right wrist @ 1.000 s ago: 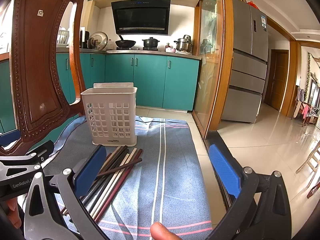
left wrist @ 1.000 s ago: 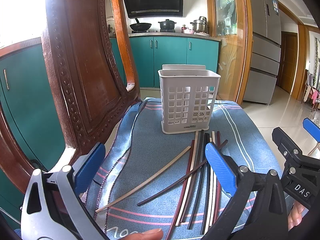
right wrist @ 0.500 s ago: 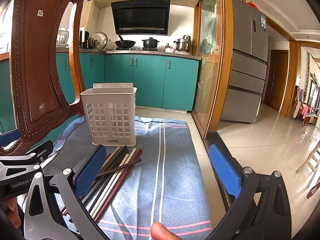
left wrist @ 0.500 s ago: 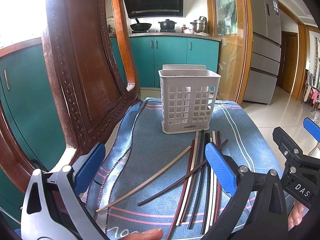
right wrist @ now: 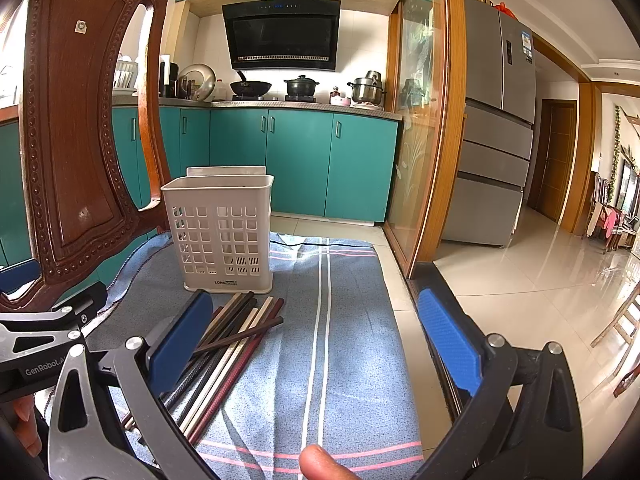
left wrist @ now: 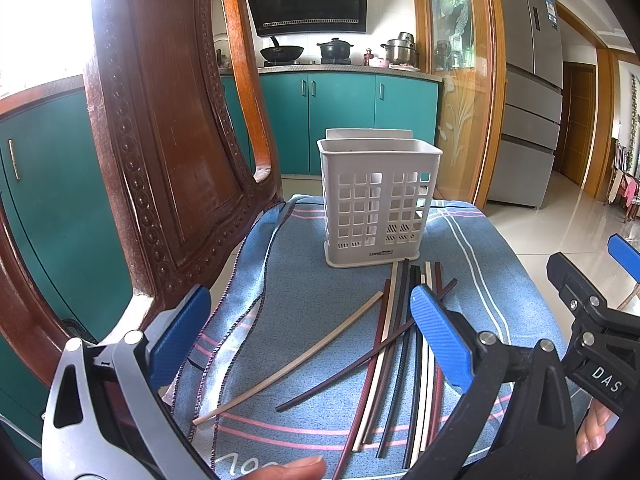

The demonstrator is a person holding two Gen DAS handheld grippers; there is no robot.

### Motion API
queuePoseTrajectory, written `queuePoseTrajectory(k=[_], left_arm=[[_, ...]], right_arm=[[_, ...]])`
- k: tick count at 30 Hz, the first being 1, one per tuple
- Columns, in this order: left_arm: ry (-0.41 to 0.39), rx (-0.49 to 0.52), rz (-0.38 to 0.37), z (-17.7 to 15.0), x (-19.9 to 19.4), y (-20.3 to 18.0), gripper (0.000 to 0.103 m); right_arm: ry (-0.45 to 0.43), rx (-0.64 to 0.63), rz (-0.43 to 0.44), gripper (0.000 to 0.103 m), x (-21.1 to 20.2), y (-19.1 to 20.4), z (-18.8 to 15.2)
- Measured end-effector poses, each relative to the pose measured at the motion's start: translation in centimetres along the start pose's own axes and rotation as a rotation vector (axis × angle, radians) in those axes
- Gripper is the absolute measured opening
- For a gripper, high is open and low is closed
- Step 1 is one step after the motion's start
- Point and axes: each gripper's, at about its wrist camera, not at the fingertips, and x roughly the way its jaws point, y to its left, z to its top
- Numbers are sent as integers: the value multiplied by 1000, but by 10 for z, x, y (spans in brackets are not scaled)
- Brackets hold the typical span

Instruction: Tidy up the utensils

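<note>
Left wrist view: left gripper (left wrist: 308, 338) with blue ribbed pads spread wide apart, released, nothing between them, hovering above blue striped woven cloth (left wrist: 484, 300) that fills centre and lower frame. White perforated plastic utensil basket (left wrist: 378, 202) upright at centre, on the cloth's far part, no utensils visible through the holes. Loose bundle of long slim chopsticks in dark brown, black, maroon and cream (left wrist: 394, 354) flat on the cloth in lower centre, far tips just beside the basket's base, most roughly parallel. One cream chopstick (left wrist: 288, 360) lying apart at a slant toward lower left; one dark chopstick (left wrist: 366, 358) crossing the bundle diagonally. Carved dark wooden chair back (left wrist: 152, 152) filling left of frame. Black frame of the other tool at right edge. Fingertip (left wrist: 294, 468) at bottom edge. Right wrist view: right gripper (right wrist: 320, 348) likewise wide open and empty, lower frame, above the same cloth (right wrist: 352, 344). Basket (right wrist: 224, 236) at centre left; chopstick bundle (right wrist: 230, 350) in lower left, partly hidden behind the left-hand blue pad, contact with it not discernible. Chair back (right wrist: 80, 132) at upper left. Teal kitchen cabinets (right wrist: 296, 160) and steel refrigerator (right wrist: 496, 128) in background, upper centre and right.
</note>
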Motion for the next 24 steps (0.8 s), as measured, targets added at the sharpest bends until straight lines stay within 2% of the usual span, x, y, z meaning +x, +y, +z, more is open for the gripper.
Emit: queuePoseTrajectory(k=[8,10,13,14,15,16,17,18,19,20,21,24], left_arm=[[4,3,-1,-1,0,1,100],[30,22,4,-2,5,0,99],[134,74,19,-7,24,-3,99],[166,83,14,-9,29,-3,95],[199,91,-6,-12,34,-3,76],[220,92,-17,-14,36,-2,63],[251,93,-26,-15,40,-2,43],[286,94,-36,-15,45,0,28],[311,90,-45,-14,48,2,21],[332,83,-54,-12,52,4,14],[348,75,-61,-8,54,5,14],[357,76,-87,17,57,2,14]], right_arm=[[10,-3,6,100,1,-2,1],[56,-32,-2,100,9,-2,2],[193,-81,-50,100,33,-3,-5],[231,-79,-40,100,39,-5,-8],[294,-63,-22,94,50,-9,-12],[332,-47,-9,88,56,-12,-15],[355,-34,0,76,60,-14,-16],[388,-16,2,62,65,-17,-18],[431,24,19,54,73,-24,-19],[458,51,37,40,78,-28,-19],[491,78,54,32,83,-33,-17],[551,140,123,27,99,-38,-6]])
